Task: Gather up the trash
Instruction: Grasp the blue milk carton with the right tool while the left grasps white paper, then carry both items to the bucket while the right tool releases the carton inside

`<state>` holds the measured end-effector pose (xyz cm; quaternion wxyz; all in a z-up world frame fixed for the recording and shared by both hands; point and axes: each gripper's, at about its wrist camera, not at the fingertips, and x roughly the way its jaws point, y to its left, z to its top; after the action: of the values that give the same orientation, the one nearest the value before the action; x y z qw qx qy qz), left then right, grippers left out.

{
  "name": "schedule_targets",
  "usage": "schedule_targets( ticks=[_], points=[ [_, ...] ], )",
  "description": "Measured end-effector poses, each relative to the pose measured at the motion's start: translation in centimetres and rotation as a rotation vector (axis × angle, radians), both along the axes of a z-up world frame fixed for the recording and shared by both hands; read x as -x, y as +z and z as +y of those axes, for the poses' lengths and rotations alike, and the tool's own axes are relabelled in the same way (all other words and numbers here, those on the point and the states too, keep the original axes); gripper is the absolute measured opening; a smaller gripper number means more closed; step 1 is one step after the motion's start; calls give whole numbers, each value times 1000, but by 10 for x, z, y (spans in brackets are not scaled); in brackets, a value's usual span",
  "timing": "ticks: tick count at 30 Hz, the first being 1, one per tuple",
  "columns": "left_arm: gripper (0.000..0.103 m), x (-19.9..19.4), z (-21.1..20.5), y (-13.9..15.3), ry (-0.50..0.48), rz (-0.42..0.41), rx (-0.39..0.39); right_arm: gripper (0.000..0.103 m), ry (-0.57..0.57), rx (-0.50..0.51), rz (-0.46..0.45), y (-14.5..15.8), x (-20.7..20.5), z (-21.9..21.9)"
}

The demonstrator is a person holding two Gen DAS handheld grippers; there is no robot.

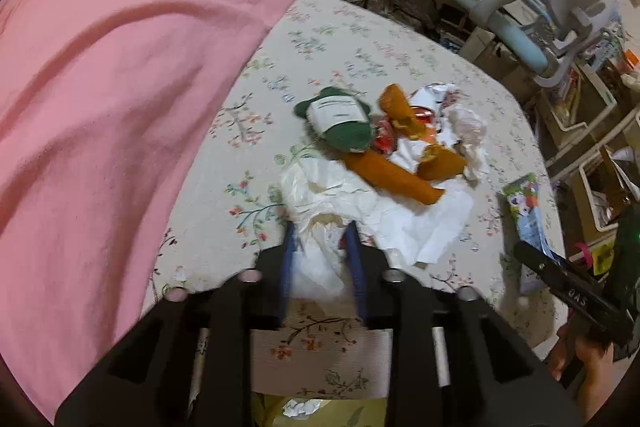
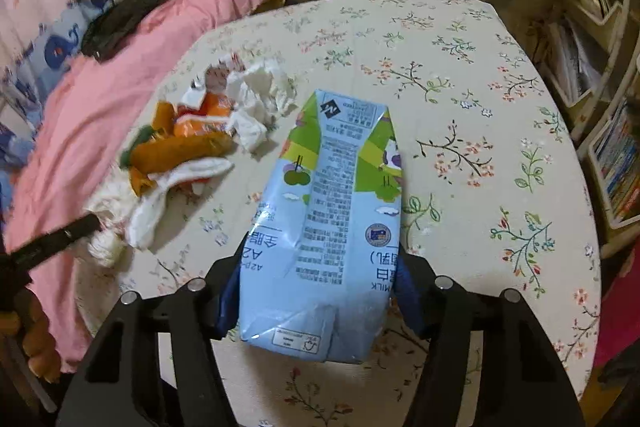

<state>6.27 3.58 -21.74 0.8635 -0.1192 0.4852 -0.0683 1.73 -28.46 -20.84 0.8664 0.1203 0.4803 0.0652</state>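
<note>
Floral-sheet bed (image 2: 460, 75), pink blanket (image 1: 120, 87), blue desk chair (image 1: 560, 11) w/ bookshelves (image 2: 600, 107) behind.

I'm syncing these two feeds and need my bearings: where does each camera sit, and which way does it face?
Left wrist: sits on the left gripper, looking down along its blue-padded fingers, shut on white tissue; the right gripper and a hand show at the right edge.
Right wrist: sits on the right gripper, looking down at the milk carton gripped between its fingers; the left gripper enters at left.
Shared: floral sheet, pink blanket, trash pile, carton, chair.
</note>
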Motion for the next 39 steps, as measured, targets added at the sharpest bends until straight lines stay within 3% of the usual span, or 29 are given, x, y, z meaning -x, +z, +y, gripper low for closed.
schedule_targets(
  ticks=[3, 8, 11, 17, 20, 24, 29, 31, 32, 36, 39],
  points=[
    [17, 8, -2, 17, 3, -79, -27, 60, -31, -116, -18, 4, 4, -12],
    [17, 26, 13, 51, 66, -232, 27, 58, -42, -277, -78, 18, 15, -21],
    [17, 33, 21, 61, 99, -277, 36, 58, -32, -258, -80, 21, 20, -16],
    [17, 35, 26, 58, 114, -251, 55, 58, 13, -73, -30, 13, 14, 3],
    [17, 36, 24, 58, 106, -248, 53, 59, 32, -29, -10, 9, 13, 7],
    [17, 34, 20, 57, 94, -244, 45, 74, 39, 4, -17, 7, 11, 11],
    [17, 34, 15, 58, 77, -254, 30, 76, 44, 51, -18, 3, 3, 21],
    [17, 34, 13, 60, 71, -260, 23, 70, 53, 85, -20, 2, 2, 24],
    [17, 34, 11, 61, 67, -265, 17, 56, 61, 101, -10, 1, 1, 26],
    [17, 37, 9, 65, 60, -288, 9, 54, 53, 42, -6, 1, 1, 20],
    [17, 41, 10, 70, 64, -319, 11, 54, 27, -96, -27, 6, 5, 6]
  ],
)
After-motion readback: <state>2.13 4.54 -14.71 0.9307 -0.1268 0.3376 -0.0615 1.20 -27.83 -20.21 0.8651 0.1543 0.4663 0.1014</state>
